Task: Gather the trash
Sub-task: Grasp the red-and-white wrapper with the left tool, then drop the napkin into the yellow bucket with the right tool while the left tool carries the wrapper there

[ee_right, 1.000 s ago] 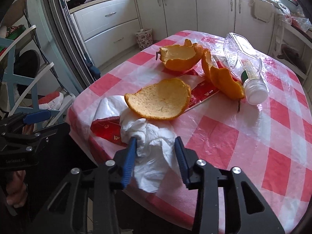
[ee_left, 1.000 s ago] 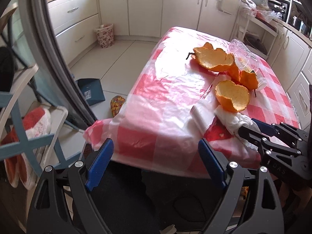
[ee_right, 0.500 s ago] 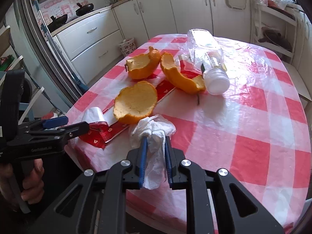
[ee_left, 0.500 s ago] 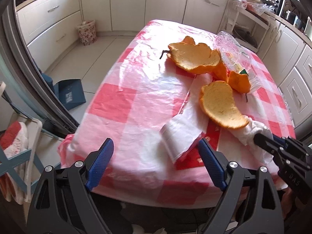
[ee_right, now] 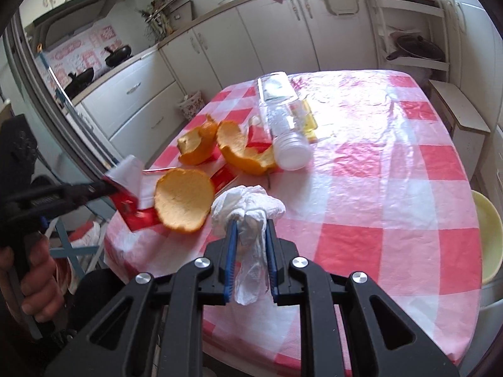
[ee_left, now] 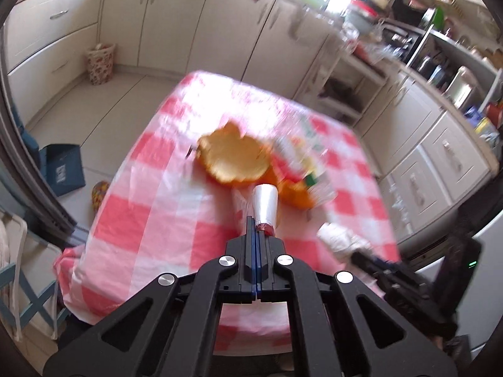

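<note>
On the red-and-white checked tablecloth [ee_right: 393, 163] lie three orange peels [ee_right: 185, 198] [ee_right: 242, 150] [ee_right: 195, 144] and a clear plastic bottle [ee_right: 283, 119] on its side. My right gripper [ee_right: 250, 229] is shut on a crumpled white tissue [ee_right: 248, 204], held just above the cloth's near edge. My left gripper [ee_left: 256, 223] is shut, pinching the end of a silver and red wrapper [ee_left: 265, 207] that sticks up past its tips. The right wrist view has the left gripper [ee_right: 103, 188] at the table's left corner with the wrapper [ee_right: 129, 172] lifted. The left wrist view is blurred.
A floral waste basket [ee_left: 100, 62] stands by the cabinets across the floor. A blue box [ee_left: 61, 169] lies on the floor left of the table. A pale yellow stool [ee_right: 487, 238] sits at the table's right side. A person's hand [ee_right: 34, 282] grips the left tool.
The left jaws went from wide open to shut on the wrapper and lifted it off the cloth. The right jaws closed on the tissue and raised it slightly.
</note>
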The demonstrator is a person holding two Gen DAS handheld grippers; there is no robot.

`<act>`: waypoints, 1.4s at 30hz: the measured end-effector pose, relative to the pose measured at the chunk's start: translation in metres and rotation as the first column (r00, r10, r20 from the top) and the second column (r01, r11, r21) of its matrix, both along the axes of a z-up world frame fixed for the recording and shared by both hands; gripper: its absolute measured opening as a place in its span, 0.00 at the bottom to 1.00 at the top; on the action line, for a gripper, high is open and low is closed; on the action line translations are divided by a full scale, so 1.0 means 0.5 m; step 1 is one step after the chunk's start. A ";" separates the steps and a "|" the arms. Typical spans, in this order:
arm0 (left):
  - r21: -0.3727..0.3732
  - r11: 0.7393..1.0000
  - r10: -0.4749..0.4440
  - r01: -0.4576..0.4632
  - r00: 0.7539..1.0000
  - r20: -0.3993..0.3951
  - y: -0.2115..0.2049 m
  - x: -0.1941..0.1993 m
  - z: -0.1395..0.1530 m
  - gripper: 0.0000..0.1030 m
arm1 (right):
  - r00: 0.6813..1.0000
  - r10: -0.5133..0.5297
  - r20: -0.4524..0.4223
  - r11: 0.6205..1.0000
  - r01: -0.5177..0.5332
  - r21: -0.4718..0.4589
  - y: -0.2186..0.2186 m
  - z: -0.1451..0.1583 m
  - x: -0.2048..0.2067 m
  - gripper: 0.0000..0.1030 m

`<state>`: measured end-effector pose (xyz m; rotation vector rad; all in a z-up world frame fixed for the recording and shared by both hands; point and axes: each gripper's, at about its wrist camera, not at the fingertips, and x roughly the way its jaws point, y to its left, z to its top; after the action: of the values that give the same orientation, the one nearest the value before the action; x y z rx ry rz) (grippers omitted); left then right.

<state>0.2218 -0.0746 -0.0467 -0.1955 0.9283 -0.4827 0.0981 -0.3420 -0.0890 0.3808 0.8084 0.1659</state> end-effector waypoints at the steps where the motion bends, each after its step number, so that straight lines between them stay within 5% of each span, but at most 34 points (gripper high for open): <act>1: -0.010 1.000 0.001 -0.001 1.000 0.013 0.002 0.000 0.017 0.01 | 1.000 -0.008 0.003 1.000 0.008 0.010 -0.007 0.002 -0.002 0.18; 9: -0.077 0.996 -0.031 0.039 0.994 0.103 -0.023 -0.014 0.141 0.01 | 0.996 -0.076 0.055 0.996 0.073 0.059 -0.058 0.034 -0.024 0.18; 18: -0.123 0.975 -0.173 0.186 0.979 0.104 -0.157 -0.047 0.180 0.01 | 0.966 -0.254 0.057 0.965 0.249 0.082 -0.189 0.058 -0.057 0.18; 27: -0.149 0.916 -0.361 0.373 0.927 0.097 -0.417 -0.057 0.172 0.01 | 0.881 -0.456 -0.129 0.888 0.461 0.007 -0.427 0.000 -0.057 0.18; 33: -0.151 0.881 -0.447 0.449 0.893 0.050 -0.619 -0.049 0.124 0.01 | 0.805 -0.512 -0.300 0.839 0.544 0.029 -0.568 -0.094 -0.028 0.18; 38: -0.116 0.869 -0.489 0.481 0.872 -0.042 -0.767 -0.036 0.022 0.01 | 0.749 -0.529 -0.400 0.774 0.619 0.136 -0.659 -0.168 -0.037 0.19; 42: -0.068 0.876 -0.483 0.478 0.866 -0.131 -0.857 -0.027 -0.085 0.01 | 0.708 -0.536 -0.461 0.714 0.671 0.200 -0.708 -0.203 -0.043 0.45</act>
<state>0.2082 -0.5032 -0.0892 -0.0234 1.1151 -0.9585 0.0764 -0.6962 -0.1906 1.0398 0.9836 -0.4193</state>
